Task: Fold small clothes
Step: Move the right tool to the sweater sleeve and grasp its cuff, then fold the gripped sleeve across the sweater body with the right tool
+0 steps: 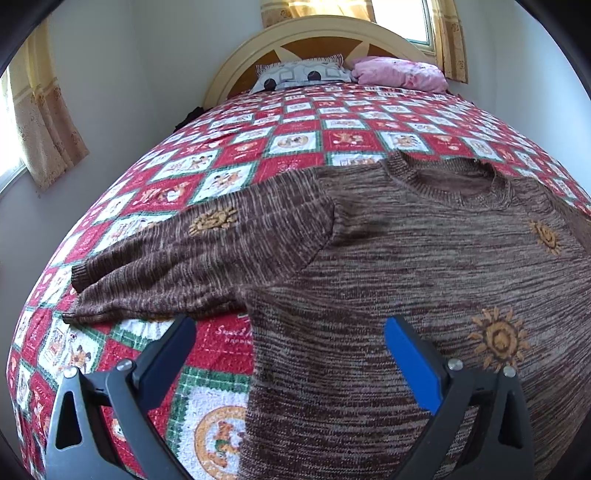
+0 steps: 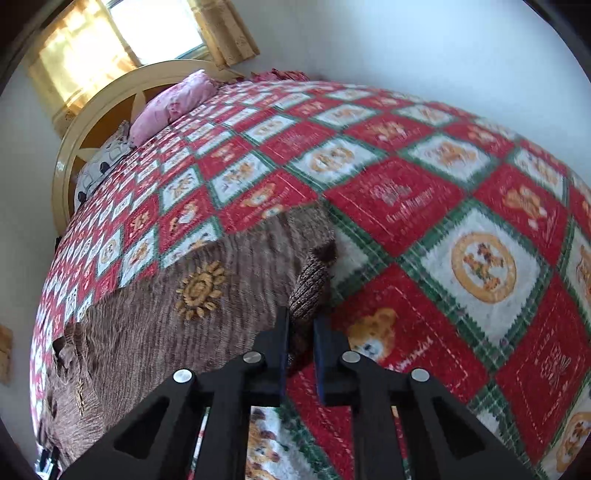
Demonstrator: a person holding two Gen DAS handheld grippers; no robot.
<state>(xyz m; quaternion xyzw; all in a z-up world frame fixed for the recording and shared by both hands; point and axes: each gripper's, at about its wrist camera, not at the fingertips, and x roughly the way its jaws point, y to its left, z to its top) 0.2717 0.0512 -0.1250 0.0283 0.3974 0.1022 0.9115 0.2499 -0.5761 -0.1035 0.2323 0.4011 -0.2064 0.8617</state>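
Sweater (image 1: 406, 251), brown marled knit with embroidered orange suns, lies spread face up on the bed's patchwork quilt (image 1: 295, 140), its round neckline toward the headboard (image 1: 314, 31). Left wrist view: one sleeve (image 1: 207, 258) extends sideways across the red, white and green squares, its ribbed cuff resting flat on the quilt. The left gripper (image 1: 290, 343) hovers over the sweater's side edge just below that sleeve; its jaws stand wide apart and empty, one finger above bare quilt and the blue-padded finger above the knit body. Right wrist view: the right gripper (image 2: 301, 336) has its jaws drawn close together on the ribbed cuff (image 2: 312, 288) of the other sleeve, which stands up from between the fingers, raised off the quilt. The sweater body spreads away to the left of these jaws, one sun motif (image 2: 199, 290) near them. At the head of the bed lie a grey patterned pillow (image 1: 303, 75) and a pink pillow (image 1: 399, 74), side by side against the headboard. Curtained windows (image 2: 140, 37) admit daylight behind the headboard.
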